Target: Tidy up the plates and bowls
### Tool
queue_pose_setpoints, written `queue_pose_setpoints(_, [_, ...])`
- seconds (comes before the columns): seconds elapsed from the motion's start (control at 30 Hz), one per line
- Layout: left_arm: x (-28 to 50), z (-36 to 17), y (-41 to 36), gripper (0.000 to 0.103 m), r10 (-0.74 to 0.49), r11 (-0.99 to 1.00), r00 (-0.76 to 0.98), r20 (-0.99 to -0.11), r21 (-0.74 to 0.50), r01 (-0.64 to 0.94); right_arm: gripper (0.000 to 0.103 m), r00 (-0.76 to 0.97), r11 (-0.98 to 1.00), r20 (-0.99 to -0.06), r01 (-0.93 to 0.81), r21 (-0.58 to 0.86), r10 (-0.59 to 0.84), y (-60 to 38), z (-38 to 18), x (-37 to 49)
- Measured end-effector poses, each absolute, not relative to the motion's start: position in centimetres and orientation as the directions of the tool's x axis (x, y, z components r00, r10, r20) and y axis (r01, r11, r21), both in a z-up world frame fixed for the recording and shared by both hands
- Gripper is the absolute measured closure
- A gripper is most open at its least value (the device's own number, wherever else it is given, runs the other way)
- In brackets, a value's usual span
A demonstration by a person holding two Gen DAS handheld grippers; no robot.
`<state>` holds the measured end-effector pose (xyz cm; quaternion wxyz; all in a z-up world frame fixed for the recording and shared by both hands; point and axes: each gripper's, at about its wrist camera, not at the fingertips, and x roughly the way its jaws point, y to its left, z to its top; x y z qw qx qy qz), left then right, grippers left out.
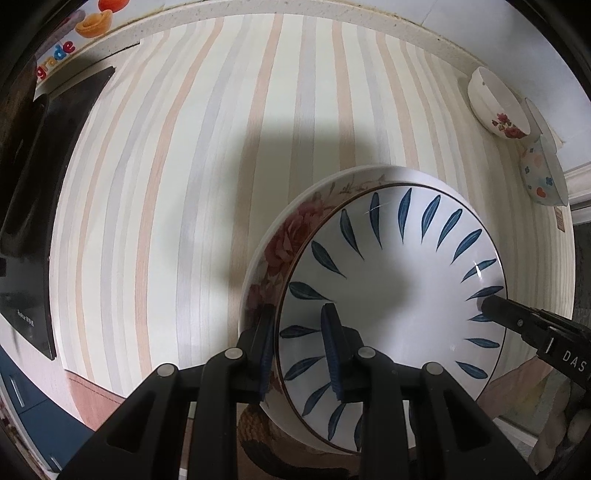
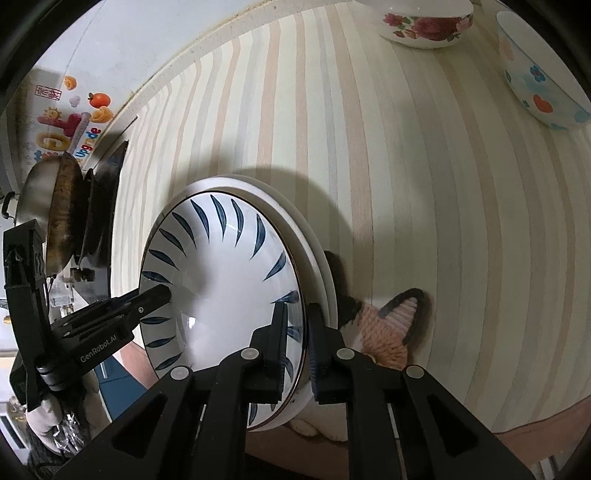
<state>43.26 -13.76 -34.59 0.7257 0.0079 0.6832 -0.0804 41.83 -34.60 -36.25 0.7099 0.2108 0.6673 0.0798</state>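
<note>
A white plate with blue leaf marks (image 1: 391,295) sits on top of a white plate with red roses (image 1: 284,240), stacked over the striped table. My left gripper (image 1: 299,350) straddles the rims of both plates at their near left edge, shut on them. My right gripper (image 2: 297,343) clamps the stack's rim on the opposite side; the leaf plate (image 2: 221,288) and the lower plate's edge (image 2: 317,258) sit between its fingers. Each gripper shows in the other's view, the right (image 1: 517,321) and the left (image 2: 122,306).
A rose-patterned bowl (image 1: 498,107) (image 2: 428,22) and a bowl with coloured flowers and hearts (image 1: 543,173) (image 2: 543,74) stand at the table's far right. A black stove (image 1: 33,206) with a wok (image 2: 55,214) lies left. A knitted cat coaster (image 2: 388,328) lies beside the stack.
</note>
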Motion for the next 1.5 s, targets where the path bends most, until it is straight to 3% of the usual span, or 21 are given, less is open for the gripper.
queue_pose_setpoints(0.43, [42.5, -34.1, -13.4, 0.080, -0.097, 0.988, 0.062, -0.993, -0.089, 0.123, 0.089, 0.090, 0.914, -0.935, 0.194, 0.355, 0.344, -34.3, -35.0, 41.4])
queue_pose_setpoints(0.77, [36.9, -27.4, -12.6, 0.080, -0.118, 0.982, 0.170, -0.978, -0.089, 0.169, 0.089, 0.176, 0.937, -0.939, 0.137, 0.321, 0.296, -31.5, -28.2, 36.9])
queue_pose_setpoints(0.87, [34.6, -24.5, -12.6, 0.080, -0.120, 0.978, 0.209, -0.970, -0.079, 0.194, 0.080, 0.209, 0.943, -0.937, 0.124, 0.309, 0.279, -30.5, -25.7, 34.5])
queue_pose_setpoints(0.97, [32.4, -22.6, -12.3, 0.076, -0.124, 0.977, 0.239, -0.963, -0.076, 0.200, 0.063, 0.248, 0.953, -0.936, 0.108, 0.284, 0.251, -29.7, -23.5, 32.1])
queue_pose_setpoints(1.03, [31.5, -21.5, -11.7, 0.073, -0.124, 0.977, 0.262, -0.957, -0.071, 0.199, 0.046, 0.270, 0.960, -0.935, 0.099, 0.263, 0.229, -29.4, -22.3, 30.5])
queue_pose_setpoints(1.1, [30.7, -20.6, -11.3, 0.072, -0.125, 0.976, 0.284, -0.951, -0.066, 0.206, 0.038, 0.288, 0.964, -0.934, 0.090, 0.249, 0.214, -28.9, -20.9, 28.9])
queue_pose_setpoints(1.2, [29.1, -19.5, -10.9, 0.058, -0.131, 0.974, 0.299, -0.945, -0.066, 0.217, 0.027, 0.304, 0.967, -0.930, 0.083, 0.241, 0.206, -28.4, -19.5, 27.1])
queue_pose_setpoints(1.23, [28.8, -19.2, -10.7, 0.049, -0.134, 0.973, 0.301, -0.944, -0.069, 0.218, 0.023, 0.307, 0.967, -0.930, 0.082, 0.240, 0.205, -28.4, -19.2, 26.8])
queue_pose_setpoints(1.27, [28.4, -18.9, -10.6, 0.040, -0.137, 0.973, 0.305, -0.942, -0.069, 0.222, 0.022, 0.311, 0.967, -0.929, 0.084, 0.240, 0.203, -28.3, -18.9, 26.4])
queue_pose_setpoints(1.37, [27.7, -18.2, -10.6, 0.025, -0.140, 0.972, 0.323, -0.936, -0.068, 0.225, 0.018, 0.328, 0.969, -0.924, 0.081, 0.235, 0.197, -28.2, -18.0, 25.4])
queue_pose_setpoints(1.5, [27.1, -17.0, -10.8, 0.024, -0.148, 0.973, 0.347, -0.926, -0.072, 0.221, 0.015, 0.352, 0.968, -0.915, 0.076, 0.241, 0.200, -28.7, -17.1, 24.7])
